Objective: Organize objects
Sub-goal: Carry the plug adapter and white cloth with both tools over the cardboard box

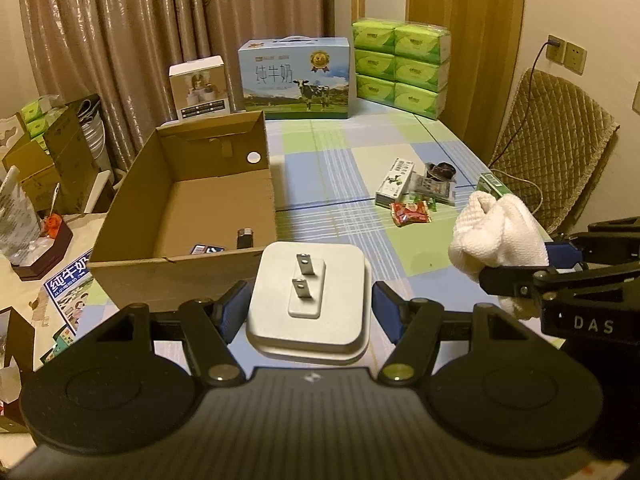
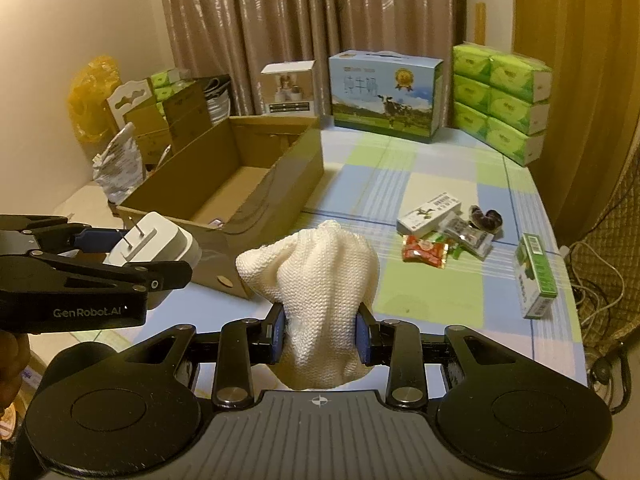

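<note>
My left gripper (image 1: 308,308) is shut on a white plug adapter (image 1: 308,300), prongs up, held just in front of the open cardboard box (image 1: 188,268); it also shows in the right wrist view (image 2: 154,246). My right gripper (image 2: 320,336) is shut on a white knitted cloth (image 2: 320,276), held above the table right of the box; the cloth also shows in the left wrist view (image 1: 500,232). The box (image 2: 280,184) holds a small dark item (image 1: 245,238) and a blue packet (image 1: 206,249).
Loose items lie on the checked tablecloth: a white carton (image 2: 428,214), red snack packet (image 2: 424,250), dark item (image 2: 486,216), green box (image 2: 534,274). A milk carton case (image 2: 384,94), tissue packs (image 2: 500,100) and a small white box (image 2: 286,88) stand at the back. A chair (image 1: 560,140) is right.
</note>
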`<state>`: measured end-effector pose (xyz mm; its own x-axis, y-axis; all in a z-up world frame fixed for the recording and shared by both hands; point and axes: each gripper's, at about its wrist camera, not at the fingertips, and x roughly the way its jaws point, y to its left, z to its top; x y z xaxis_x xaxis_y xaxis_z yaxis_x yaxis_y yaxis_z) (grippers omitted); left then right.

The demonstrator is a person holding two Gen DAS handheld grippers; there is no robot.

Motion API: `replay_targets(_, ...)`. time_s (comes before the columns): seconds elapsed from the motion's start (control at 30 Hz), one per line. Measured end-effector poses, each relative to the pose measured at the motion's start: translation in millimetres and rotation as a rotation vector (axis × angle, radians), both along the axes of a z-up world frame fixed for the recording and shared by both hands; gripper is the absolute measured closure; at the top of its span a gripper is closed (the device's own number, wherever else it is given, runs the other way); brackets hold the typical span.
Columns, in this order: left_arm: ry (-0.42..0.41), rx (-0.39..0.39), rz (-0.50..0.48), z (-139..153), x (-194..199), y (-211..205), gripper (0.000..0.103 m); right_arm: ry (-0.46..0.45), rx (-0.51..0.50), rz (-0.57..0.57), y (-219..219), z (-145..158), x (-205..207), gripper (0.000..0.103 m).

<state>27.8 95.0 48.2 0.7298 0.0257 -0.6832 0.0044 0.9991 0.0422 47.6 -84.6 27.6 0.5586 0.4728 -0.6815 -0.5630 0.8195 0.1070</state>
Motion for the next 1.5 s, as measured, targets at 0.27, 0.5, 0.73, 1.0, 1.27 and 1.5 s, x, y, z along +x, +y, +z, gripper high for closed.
replay_targets(0.27,-0.006,0.003,0.025,4,-3,13,0.041,-0.003,-0.004,0.029,15,-1,-1,0.072)
replay_targets(0.5,-0.009,0.003,0.041,7,-5,26,0.041,-0.007,-0.01,0.052,28,0,0,0.072)
replay_targets(0.73,-0.024,0.016,0.073,15,-3,52,0.041,-0.013,-0.01,0.088,47,5,6,0.072)
replay_targets(1.0,-0.033,0.049,0.098,25,5,81,0.041,-0.027,-0.01,0.144,79,12,15,0.072)
replay_targets(1.27,-0.022,0.056,0.101,26,17,102,0.041,-0.021,-0.015,0.183,108,11,26,0.072)
replay_targets(1.5,-0.009,0.049,0.103,21,25,115,0.041,-0.022,-0.027,0.207,127,11,35,0.072)
